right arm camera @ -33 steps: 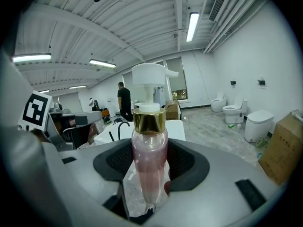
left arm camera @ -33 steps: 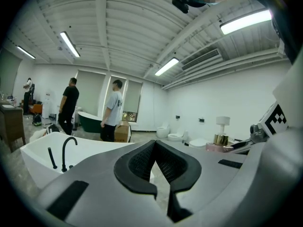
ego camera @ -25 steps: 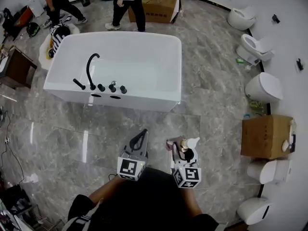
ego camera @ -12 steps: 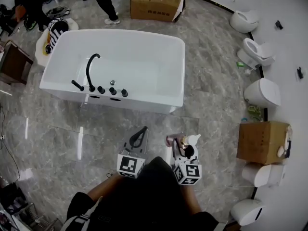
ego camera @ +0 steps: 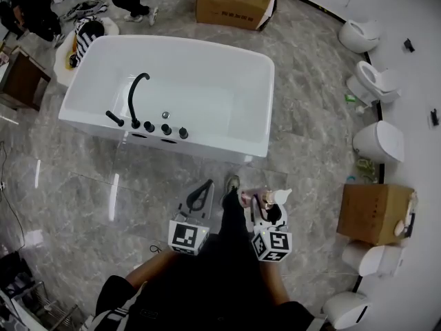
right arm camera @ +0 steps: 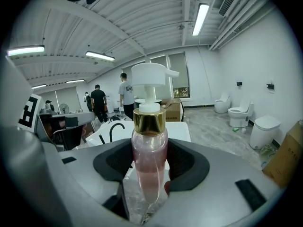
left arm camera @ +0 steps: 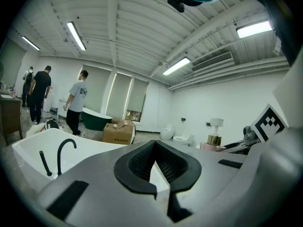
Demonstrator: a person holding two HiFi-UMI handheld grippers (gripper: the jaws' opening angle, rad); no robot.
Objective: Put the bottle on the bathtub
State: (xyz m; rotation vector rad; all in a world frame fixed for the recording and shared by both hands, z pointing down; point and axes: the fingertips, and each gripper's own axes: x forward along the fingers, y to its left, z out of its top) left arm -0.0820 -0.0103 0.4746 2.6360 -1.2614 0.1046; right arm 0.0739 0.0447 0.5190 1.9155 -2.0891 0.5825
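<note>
The white bathtub stands ahead of me on the grey floor, with a black faucet and several black knobs on its near rim. My right gripper is shut on a clear pink bottle with a gold collar and a white pump head, held upright short of the tub. In the right gripper view the bottle stands between the pads of the right gripper, with the tub behind. My left gripper is shut and holds nothing. In the left gripper view, the left gripper points at the tub.
A cardboard box lies beyond the tub and another box at the right. Toilets line the curved right wall. People stand at the far left near a brown cabinet. My shoe shows between the grippers.
The tub has come nearer and shifted right in the head view as I step forward. A shoe now shows between the grippers. Both grippers keep their hold and state.
</note>
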